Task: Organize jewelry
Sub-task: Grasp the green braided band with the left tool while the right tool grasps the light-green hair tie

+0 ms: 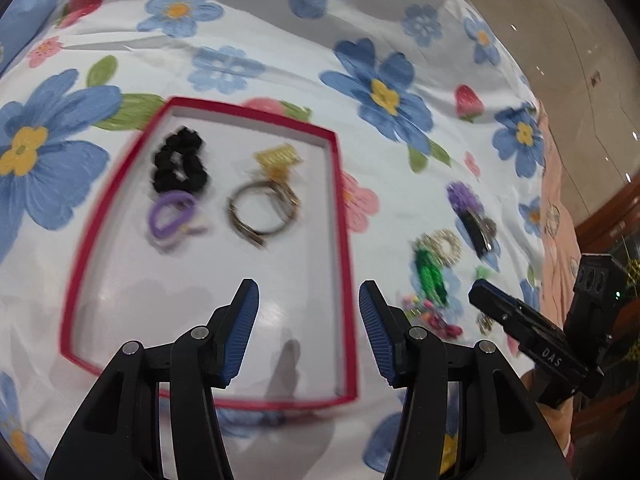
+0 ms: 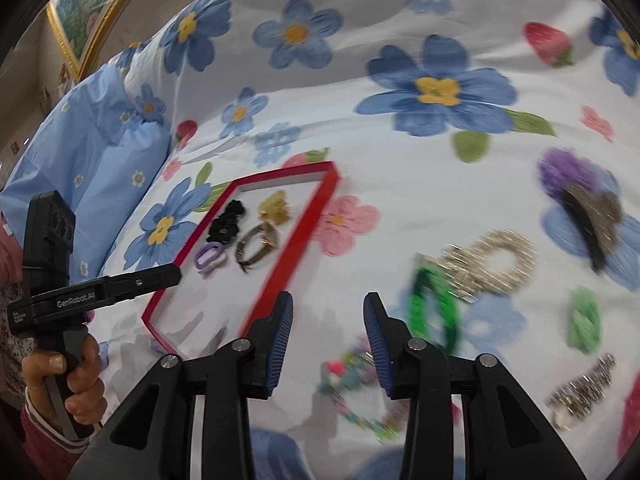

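Note:
A red-rimmed box lies on the floral sheet. It holds a black scrunchie, a purple hair tie, a gold claw clip and metal bangles. My left gripper is open and empty above the box's near end. My right gripper is open and empty over the sheet right of the box, just above a beaded bracelet. Loose nearby lie a green hair tie, a silver coil tie, a dark claw clip and a purple scrunchie.
A second green tie and a silver chain lie at the right. A blue pillow sits left of the box. The bed edge and the floor are at the far right in the left wrist view.

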`<state>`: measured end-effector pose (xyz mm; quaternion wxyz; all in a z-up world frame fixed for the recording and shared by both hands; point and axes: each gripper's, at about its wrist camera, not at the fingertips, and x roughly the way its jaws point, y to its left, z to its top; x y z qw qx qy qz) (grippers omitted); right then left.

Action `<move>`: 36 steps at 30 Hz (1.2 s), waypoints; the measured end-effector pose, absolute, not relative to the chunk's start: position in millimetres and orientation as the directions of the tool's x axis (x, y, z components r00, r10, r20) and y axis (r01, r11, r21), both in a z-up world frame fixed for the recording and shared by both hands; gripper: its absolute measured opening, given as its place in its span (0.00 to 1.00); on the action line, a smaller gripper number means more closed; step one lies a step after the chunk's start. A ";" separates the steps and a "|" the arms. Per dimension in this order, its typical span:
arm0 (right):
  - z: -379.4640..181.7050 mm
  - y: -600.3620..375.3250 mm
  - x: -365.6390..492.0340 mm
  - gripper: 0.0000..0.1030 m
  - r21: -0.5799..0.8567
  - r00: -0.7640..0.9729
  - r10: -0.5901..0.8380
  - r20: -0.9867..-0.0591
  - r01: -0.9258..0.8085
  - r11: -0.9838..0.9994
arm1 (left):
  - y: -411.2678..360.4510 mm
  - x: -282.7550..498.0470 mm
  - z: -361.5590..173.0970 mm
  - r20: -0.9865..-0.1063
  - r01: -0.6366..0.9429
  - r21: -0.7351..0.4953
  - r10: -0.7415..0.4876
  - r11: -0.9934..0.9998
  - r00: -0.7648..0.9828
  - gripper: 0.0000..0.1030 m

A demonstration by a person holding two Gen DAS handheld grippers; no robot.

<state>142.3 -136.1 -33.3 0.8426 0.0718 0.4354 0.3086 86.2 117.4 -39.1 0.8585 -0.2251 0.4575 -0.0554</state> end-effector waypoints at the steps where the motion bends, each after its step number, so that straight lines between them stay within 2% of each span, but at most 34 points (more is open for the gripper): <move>1: -33.5 -143.4 140.6 0.45 0.391 0.437 0.578 -0.689 -0.447 0.804 | 111.3 85.2 -39.2 -0.763 -0.102 -0.434 -0.305 0.895 0.570 0.50; 3: -34.6 -162.7 137.6 0.46 0.394 0.455 0.562 -0.691 -0.414 0.821 | 98.8 84.3 -39.4 -0.767 -0.082 -0.430 -0.315 0.899 0.559 0.52; 4: -35.2 -171.3 136.1 0.47 0.398 0.461 0.556 -0.692 -0.399 0.826 | 93.3 83.5 -39.4 -0.769 -0.074 -0.428 -0.319 0.901 0.554 0.56; 6: -36.7 -185.1 133.8 0.55 0.403 0.472 0.547 -0.691 -0.375 0.835 | 82.5 82.5 -38.9 -0.770 -0.060 -0.424 -0.325 0.904 0.549 0.61; 8: -38.1 -199.8 130.4 0.58 0.405 0.486 0.535 -0.691 -0.352 0.844 | 72.8 82.3 -39.1 -0.771 -0.044 -0.422 -0.333 0.905 0.542 0.61; 16: -45.2 -239.7 119.4 0.58 0.411 0.513 0.505 -0.694 -0.294 0.863 | 43.8 84.6 -40.0 -0.782 -0.003 -0.411 -0.350 0.912 0.516 0.67; 36: -57.0 -279.9 134.5 0.58 0.402 0.538 0.461 -0.705 -0.232 0.886 | -5.1 123.7 -43.6 -0.791 0.078 -0.395 -0.382 0.916 0.478 0.67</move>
